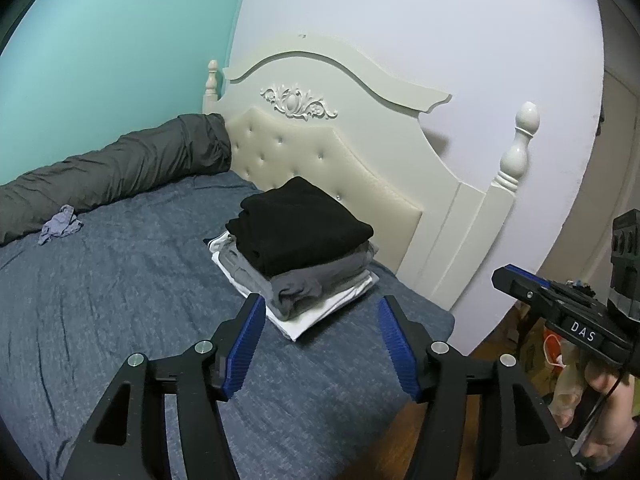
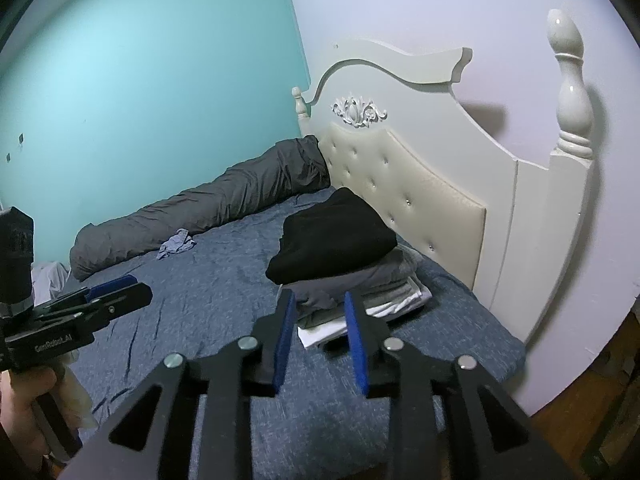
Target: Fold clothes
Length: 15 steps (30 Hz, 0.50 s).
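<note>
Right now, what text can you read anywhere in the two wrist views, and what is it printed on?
"DAS": white letters on the body of the right gripper, seen from the left wrist.
"GenRobot.AI": pale letters on the side of the left gripper, seen from the right wrist; slightly blurred.
No text shows on the folded clothes stack, bed or walls.

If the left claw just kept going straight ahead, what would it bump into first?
Probably the folded clothes stack on the bed. The open left claw points right at its near, lower edge, though depth is hard to judge.
</note>
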Tool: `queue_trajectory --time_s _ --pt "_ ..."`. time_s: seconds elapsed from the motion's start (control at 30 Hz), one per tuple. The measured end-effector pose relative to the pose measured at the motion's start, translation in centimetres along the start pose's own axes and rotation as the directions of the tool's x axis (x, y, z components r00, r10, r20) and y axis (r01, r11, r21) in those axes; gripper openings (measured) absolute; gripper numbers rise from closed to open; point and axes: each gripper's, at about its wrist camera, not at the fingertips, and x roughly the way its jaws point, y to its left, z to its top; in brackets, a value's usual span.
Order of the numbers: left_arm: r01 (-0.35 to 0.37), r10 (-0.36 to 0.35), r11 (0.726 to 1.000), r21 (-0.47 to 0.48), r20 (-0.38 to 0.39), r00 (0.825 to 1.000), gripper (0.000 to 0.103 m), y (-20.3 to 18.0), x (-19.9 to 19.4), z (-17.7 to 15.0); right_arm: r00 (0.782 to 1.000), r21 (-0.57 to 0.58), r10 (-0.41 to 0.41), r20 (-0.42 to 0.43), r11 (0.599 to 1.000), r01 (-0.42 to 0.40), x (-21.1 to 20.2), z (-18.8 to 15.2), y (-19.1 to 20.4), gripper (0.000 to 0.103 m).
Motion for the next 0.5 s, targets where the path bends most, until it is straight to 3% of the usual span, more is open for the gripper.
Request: queue_trajectory --time_s 0.23,0.5 --pt "-0.005 0.005 1.000 0.014 0.004 1.000 0.069 0.1 -1.1 -0.8 1.000 0.002 -0.009 0.003 1.000 0.009 -1.1 -1.1 0.6 0.036" --pt "-0.007 0.007 1.000 0.005 0.015 1.000 0.074 0.9 -2.1 -1.7 1.000 0.007 -0.023 0.006 1.000 0.023 -1.8 -2.2 1.0 0.050"
